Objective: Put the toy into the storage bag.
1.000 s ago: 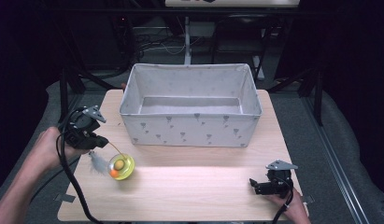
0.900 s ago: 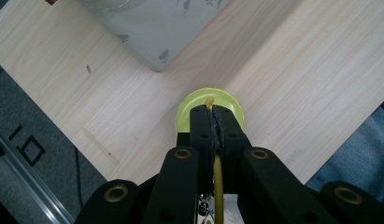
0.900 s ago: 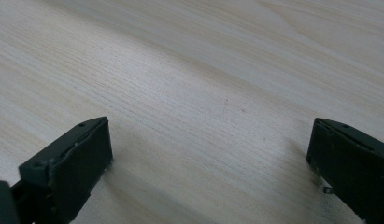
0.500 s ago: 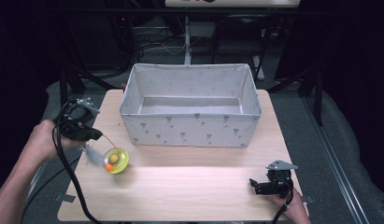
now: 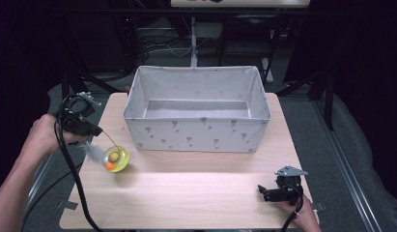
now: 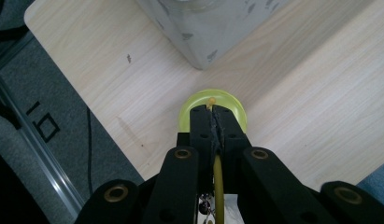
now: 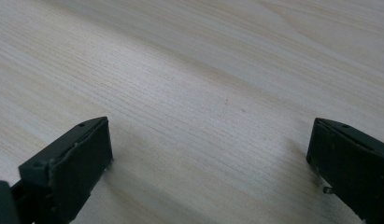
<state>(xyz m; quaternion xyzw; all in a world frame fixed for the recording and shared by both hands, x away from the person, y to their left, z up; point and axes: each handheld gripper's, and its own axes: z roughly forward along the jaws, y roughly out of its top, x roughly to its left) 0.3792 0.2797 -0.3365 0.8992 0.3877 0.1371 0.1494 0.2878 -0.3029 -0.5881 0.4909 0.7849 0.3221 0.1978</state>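
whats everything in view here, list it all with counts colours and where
toy ball: one, clear yellow with an orange bit inside and a white feather, hanging on a thin yellow stalk above the table's left side
fabric bin: one, pale grey with small dark marks, back middle of the table
table: one, light wood
floor: grey, around the table
left tongs: one, black, shut on the toy's stalk, held up at the left
right tongs: one, black, jaws wide apart, low over the table's front right
hands: two, one on each tongs
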